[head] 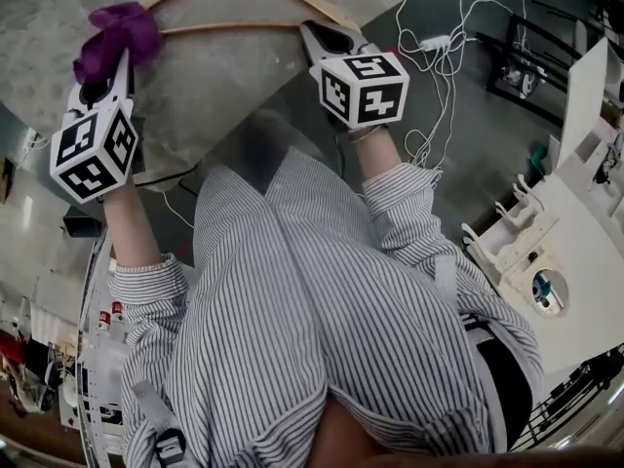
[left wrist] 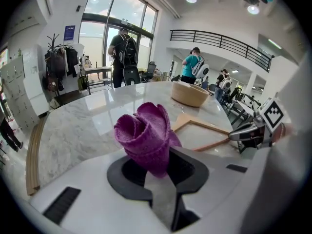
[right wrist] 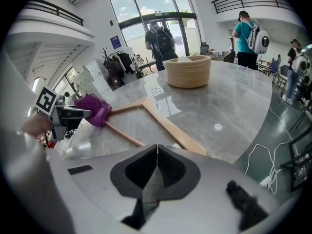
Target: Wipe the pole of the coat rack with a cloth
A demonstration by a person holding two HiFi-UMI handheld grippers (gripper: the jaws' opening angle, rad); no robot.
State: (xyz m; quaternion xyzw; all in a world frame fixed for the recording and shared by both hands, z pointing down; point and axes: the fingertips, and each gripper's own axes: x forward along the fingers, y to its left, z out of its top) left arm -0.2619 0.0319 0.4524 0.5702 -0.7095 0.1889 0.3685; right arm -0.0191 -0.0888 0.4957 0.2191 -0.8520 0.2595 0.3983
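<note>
A bunched purple cloth [left wrist: 145, 134] stands up between the jaws of my left gripper [left wrist: 158, 172], which is shut on it. In the head view the cloth [head: 119, 31] sticks out past the left gripper [head: 109, 66] over the marble table [head: 214, 76]. My right gripper [right wrist: 157, 150] is shut with nothing in it and hangs at the table's edge beside a wooden hanger [right wrist: 151, 115]. A coat rack [left wrist: 55, 60] hung with dark coats stands far off by the windows; its pole is mostly hidden. The right gripper view also shows that coat rack [right wrist: 115, 65].
A round woven basket [right wrist: 188, 70] sits on the far side of the table. The wooden hanger [head: 249, 8] lies between the two grippers. White cables [head: 439, 57] trail on the floor at right. People with backpacks [left wrist: 122, 52] stand near the glass doors.
</note>
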